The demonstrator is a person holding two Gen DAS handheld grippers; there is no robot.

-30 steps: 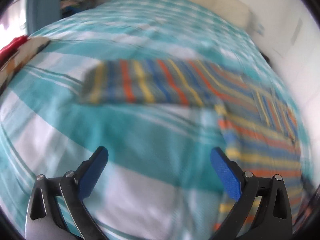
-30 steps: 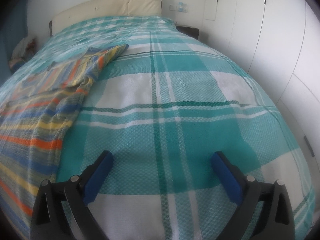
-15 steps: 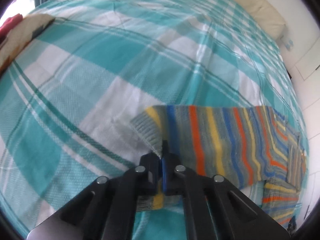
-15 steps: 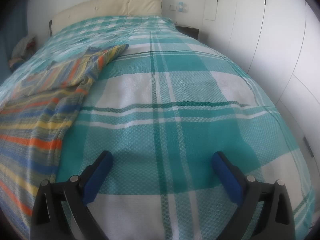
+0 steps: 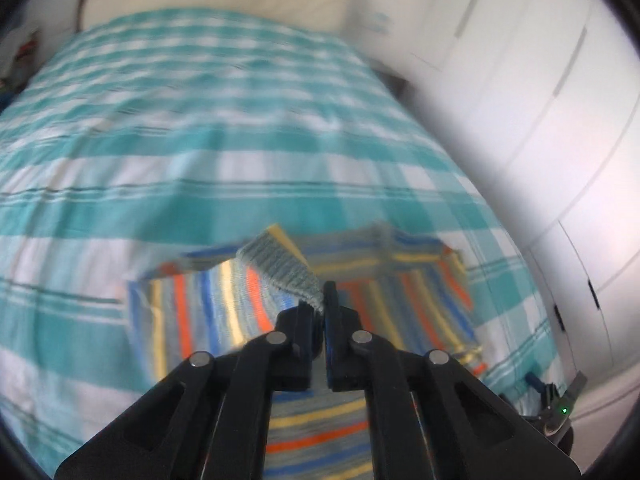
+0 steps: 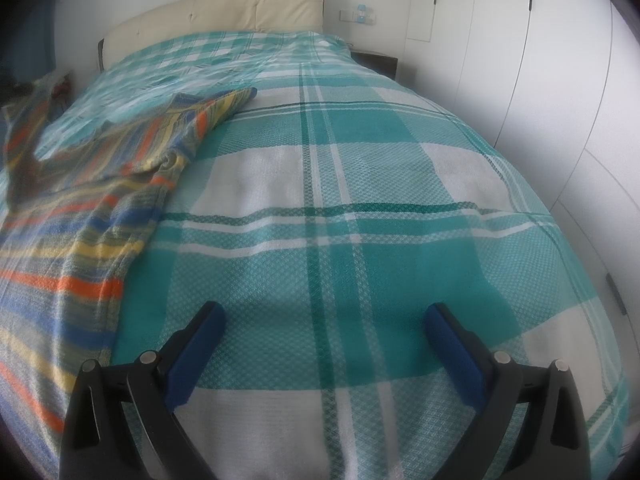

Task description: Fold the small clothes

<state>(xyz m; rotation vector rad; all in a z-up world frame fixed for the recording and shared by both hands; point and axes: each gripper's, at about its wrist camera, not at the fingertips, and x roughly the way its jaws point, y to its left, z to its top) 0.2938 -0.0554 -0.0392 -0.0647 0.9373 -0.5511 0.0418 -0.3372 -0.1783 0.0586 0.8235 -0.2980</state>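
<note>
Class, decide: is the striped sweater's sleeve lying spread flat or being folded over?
Being folded: the left gripper pinches the sleeve cuff, lifted over the striped sweater.

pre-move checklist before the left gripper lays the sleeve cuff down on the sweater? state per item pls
1. Left gripper pinching the sleeve cuff: ok; its jaws have just been opening a little, cuff between them.
2. Cuff lifted off the bedspread: ok.
3. Striped sweater body lying flat: cannot tell, blurred, some bunching.
4. Right gripper open and empty: ok.
5. Right gripper off the sweater: ok, it is beside it.
</note>
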